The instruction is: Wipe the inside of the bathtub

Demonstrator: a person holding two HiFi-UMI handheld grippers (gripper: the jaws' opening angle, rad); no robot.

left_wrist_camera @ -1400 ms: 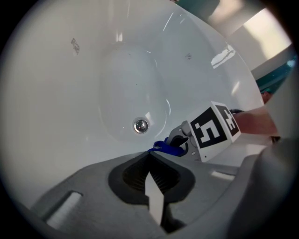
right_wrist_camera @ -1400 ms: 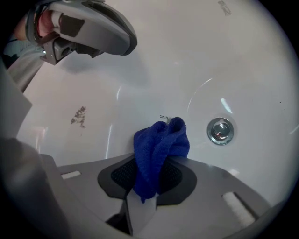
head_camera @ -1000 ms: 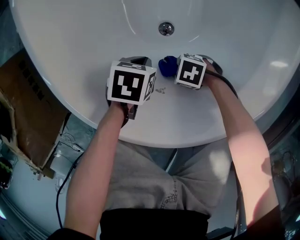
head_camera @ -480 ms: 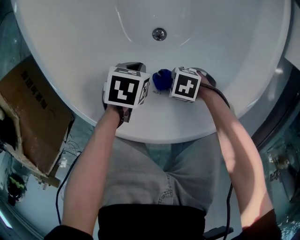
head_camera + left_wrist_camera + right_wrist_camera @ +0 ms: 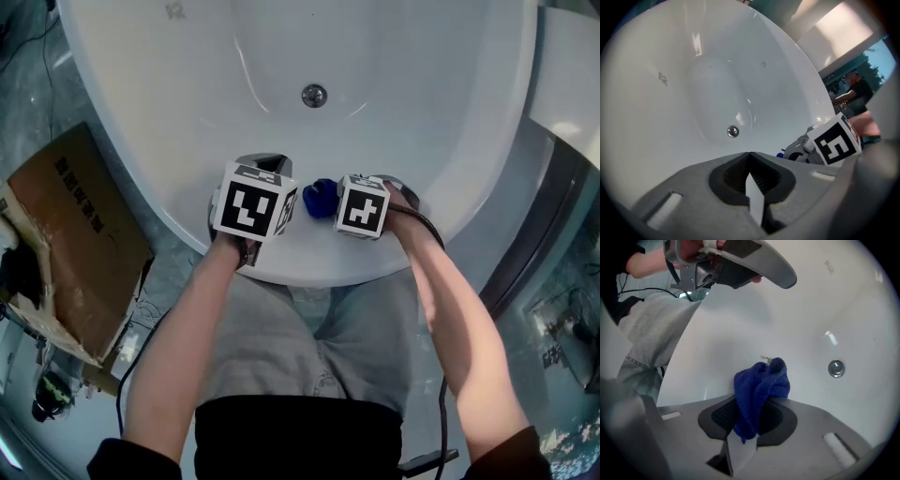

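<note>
The right gripper [image 5: 751, 405] had its jaws clamped on the blue cloth [image 5: 761, 383], whose bunched end poked out over the white slope. The left gripper [image 5: 750, 157] was pressed together on nothing. Within the last second both had drawn back toward the near rim of the bathtub [image 5: 422, 84], leaving the drain [image 5: 314, 95] farther off. That wiping stroke looked paused or finished.

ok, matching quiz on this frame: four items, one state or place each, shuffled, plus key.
1 left gripper
2 right gripper
3 drain
4 cardboard

A outside the bathtub, beside it
B shut on blue cloth
C bathtub bottom
D shut, nothing between the fingers

Pairs: 1-D, 2-B, 3-C, 4-A
</note>
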